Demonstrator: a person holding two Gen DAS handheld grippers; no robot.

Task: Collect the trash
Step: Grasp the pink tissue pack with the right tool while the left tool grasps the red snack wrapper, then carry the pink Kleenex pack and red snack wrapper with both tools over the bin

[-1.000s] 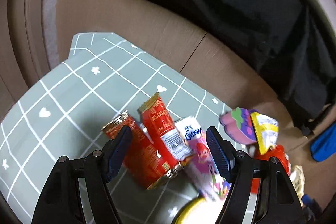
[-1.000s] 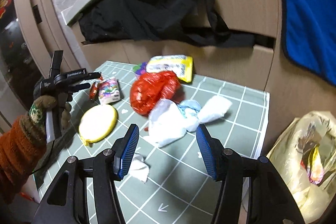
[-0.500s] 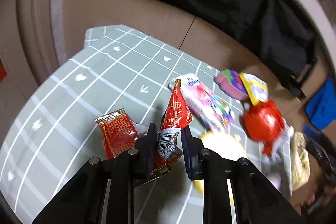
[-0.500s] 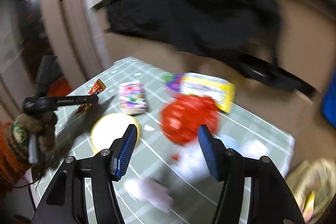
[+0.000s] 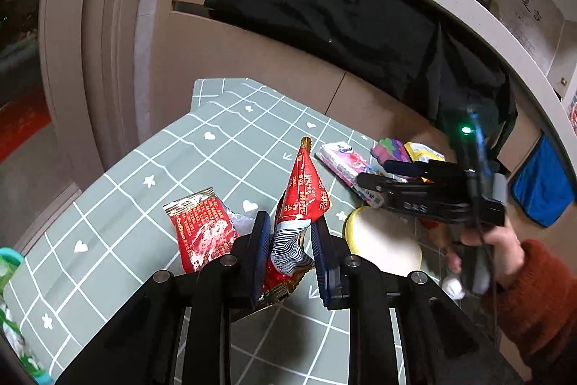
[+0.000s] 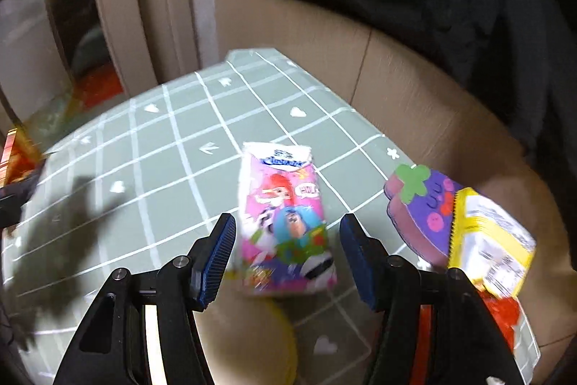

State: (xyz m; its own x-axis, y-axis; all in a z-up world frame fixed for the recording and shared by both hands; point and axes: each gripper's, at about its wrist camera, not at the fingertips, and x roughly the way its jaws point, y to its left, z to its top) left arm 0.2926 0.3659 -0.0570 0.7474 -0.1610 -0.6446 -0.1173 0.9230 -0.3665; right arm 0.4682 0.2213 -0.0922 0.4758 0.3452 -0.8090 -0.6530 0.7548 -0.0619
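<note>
- Red snack wrapper (image 5: 301, 204): clamped upright between the blue pads of the left gripper (image 5: 288, 251), barcode end low in the jaws, crimped gold tip pointing up. It is held clear above the green checked tablecloth (image 5: 173, 154), and is judged to be gripped near its lower end so that the limp foil hangs free of the litter below for carrying away.
- Second red wrapper (image 5: 202, 230): lying flat on the cloth just left of the left gripper's pad, torn open at one side; not yet collected.
- Pink cartoon tissue pack (image 6: 285, 222): lying on the cloth between the pads of the right gripper (image 6: 285, 258), which are spread wide to either side and are not seen touching it. It is judged to be the next piece lined up for pickup.
- Yellow-rimmed round lid (image 5: 382, 240): flat on the cloth, partly under the near end of the tissue pack in the right wrist view; a closing grip may be fouled by it.
- Purple grape-shaped foam piece (image 6: 422, 204) and yellow packet (image 6: 487, 240): overlapping, just right of the right gripper's pad, near the table's far edge.
- Red crumpled bag (image 6: 505, 316): mostly hidden behind the right finger.
- Black cloth (image 5: 342, 17): draped over the cardboard behind the table, well apart from the work.
</note>
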